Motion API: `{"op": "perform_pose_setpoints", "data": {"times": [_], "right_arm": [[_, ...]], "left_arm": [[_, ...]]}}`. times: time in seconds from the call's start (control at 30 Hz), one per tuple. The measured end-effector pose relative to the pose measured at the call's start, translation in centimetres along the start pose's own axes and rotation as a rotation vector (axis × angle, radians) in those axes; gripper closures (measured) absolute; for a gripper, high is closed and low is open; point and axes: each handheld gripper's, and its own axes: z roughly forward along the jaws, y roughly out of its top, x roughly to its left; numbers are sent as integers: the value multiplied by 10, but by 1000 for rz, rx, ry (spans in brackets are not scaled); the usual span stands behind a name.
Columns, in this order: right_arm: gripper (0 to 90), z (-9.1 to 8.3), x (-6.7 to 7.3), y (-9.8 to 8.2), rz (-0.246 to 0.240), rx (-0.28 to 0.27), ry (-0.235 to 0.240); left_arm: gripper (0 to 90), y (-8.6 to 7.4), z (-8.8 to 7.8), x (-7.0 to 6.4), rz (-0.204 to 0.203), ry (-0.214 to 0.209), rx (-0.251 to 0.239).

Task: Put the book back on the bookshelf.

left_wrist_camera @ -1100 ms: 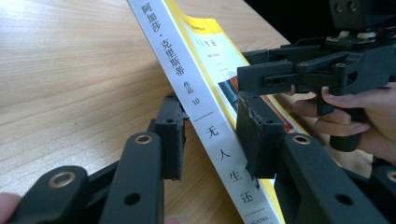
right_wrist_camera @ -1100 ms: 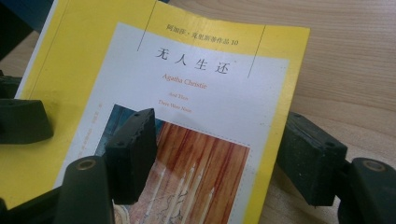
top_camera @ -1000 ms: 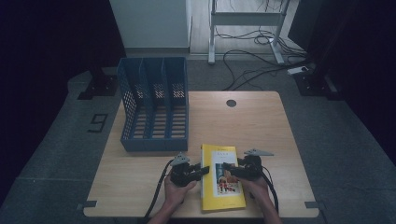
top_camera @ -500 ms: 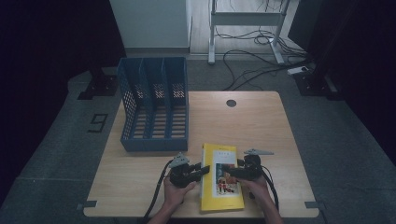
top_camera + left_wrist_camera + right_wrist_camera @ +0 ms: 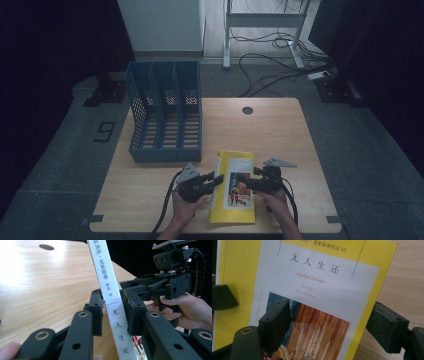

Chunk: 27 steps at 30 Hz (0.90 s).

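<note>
Gripping a yellow book (image 5: 233, 186) by its white spine, the left gripper (image 5: 113, 312) has both jaws pressed against it near the wooden table's (image 5: 270, 135) front edge. The right gripper (image 5: 332, 322) straddles the book's opposite edge, jaws spread wide. A blue file rack (image 5: 165, 112) stands behind.

My book's (image 5: 312, 290) yellow cover reads "无人生还", "Agatha Christie", "And Then There Were None" and "作品 10". Its white spine (image 5: 110, 297) repeats "作品 10" and "无人生还". A floor marker (image 5: 105, 131) shows 9.
</note>
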Motion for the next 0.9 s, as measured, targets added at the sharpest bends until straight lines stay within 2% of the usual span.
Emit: {"op": "perform_pose_setpoints", "data": {"times": [0.27, 0.43, 0.63, 0.77, 0.9], "right_arm": [[240, -4, 3, 2, -5, -30, 10], [248, -7, 6, 4, -18, -57, 23], [263, -8, 11, 4, -43, -67, 49], [262, -9, 13, 5, -59, -76, 45], [263, -13, 16, 7, -74, -95, 44]], "left_arm": [[691, 3, -3, -2, 3, -29, -8], [682, 6, -6, -6, 24, -34, -8], [673, 7, -5, -9, 45, -15, 3], [691, 7, -6, -11, 64, 14, 9], [706, 9, -9, -15, 88, 17, -8]]}}
